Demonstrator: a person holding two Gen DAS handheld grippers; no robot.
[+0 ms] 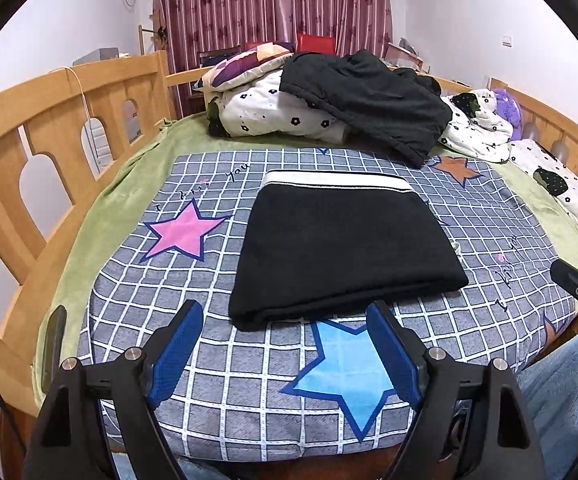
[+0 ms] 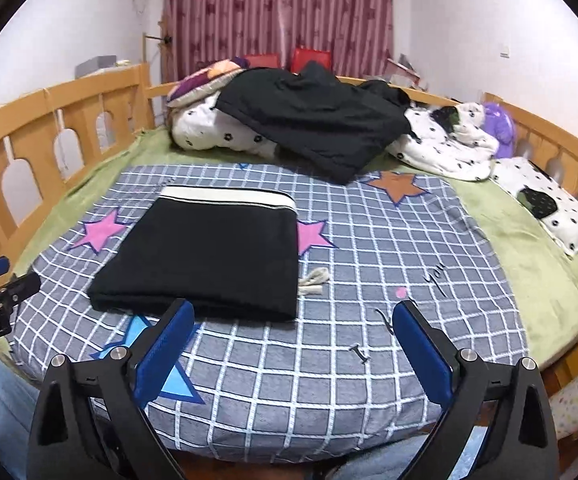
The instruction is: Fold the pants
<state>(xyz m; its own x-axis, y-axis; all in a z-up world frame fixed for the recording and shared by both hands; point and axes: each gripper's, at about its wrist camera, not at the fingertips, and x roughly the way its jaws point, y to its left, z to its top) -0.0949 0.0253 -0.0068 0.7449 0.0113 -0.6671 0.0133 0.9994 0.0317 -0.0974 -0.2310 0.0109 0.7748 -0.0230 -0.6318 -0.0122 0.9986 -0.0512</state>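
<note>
**Pants lie folded on the bed, both tongs spread wide**

Bed [image 1: 101,208] first, wooden rails curving round both sides, a green blanket [image 1: 89,232] over the mattress and a grey checked sheet [image 2: 369,248] with coloured stars spread on top of that. At the far end sits a heap of white flowered bedding [image 1: 273,114] with a dark garment [image 1: 369,100] thrown loosely across it, one end spilling down onto the checked sheet. Maroon curtains [image 1: 273,4] hang behind the lot.

Now the pants [image 1: 341,244], black, folded into a neat flat rectangle in the middle of the checked sheet, white waistband [image 1: 337,180] at the far edge, thick fold at the near edge. A pink star [image 1: 181,232] shows just to their left, a blue star [image 1: 349,368] pokes out from beneath the near fold. From the right wrist camera, a pale drawstring end [image 2: 315,282] lies on the sheet just beside the right edge of the pants.

Left tongs [image 1: 285,320] hover just short of the near fold, blue pads far apart, nothing between them. Right tongs [image 2: 293,320] sit lower and off to the right of the pants, equally wide apart, gripping nothing; the left pad overlaps the near right corner in view, though contact cannot be told.
</note>
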